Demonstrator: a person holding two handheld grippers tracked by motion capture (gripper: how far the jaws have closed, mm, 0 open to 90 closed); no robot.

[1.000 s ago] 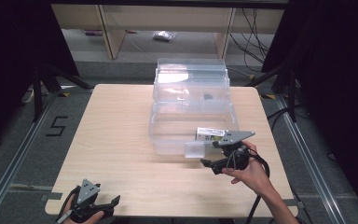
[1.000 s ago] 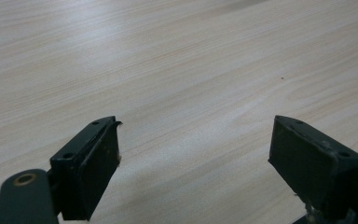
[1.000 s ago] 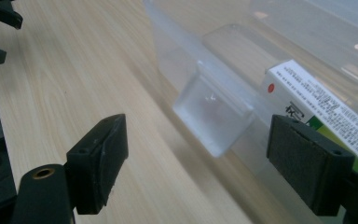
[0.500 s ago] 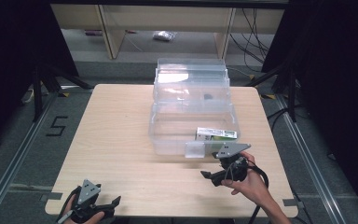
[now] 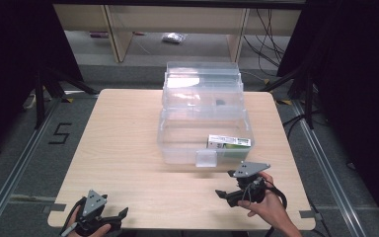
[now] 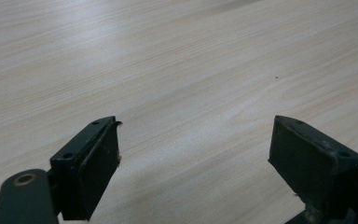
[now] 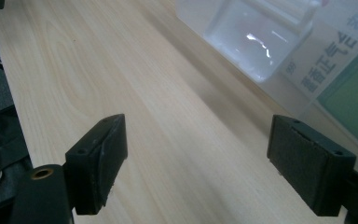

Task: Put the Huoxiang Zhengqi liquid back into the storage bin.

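The pale, wood-grained table [image 5: 128, 148] carries a clear, glossy plastic bin [image 5: 205, 133] at its 1 o'clock, lid open, a green-and-white carton [image 5: 229, 142] inside. The right gripper [image 5: 222, 194], at 5 o'clock, is released and empty; closing the lid looks next. The left gripper [image 5: 123, 213], at 7 o'clock, gapes idle.

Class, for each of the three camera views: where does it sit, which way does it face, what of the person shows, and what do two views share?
High view: above the near edge, facing forward and down on the light wooden table; both hands, left gripper, right gripper.
Left gripper view: on the left gripper, facing bare tabletop; own jaws apart.
Right gripper view: on the right gripper, facing the clear plastic box.
Shared: high and right gripper views show that box and its green-and-white carton.
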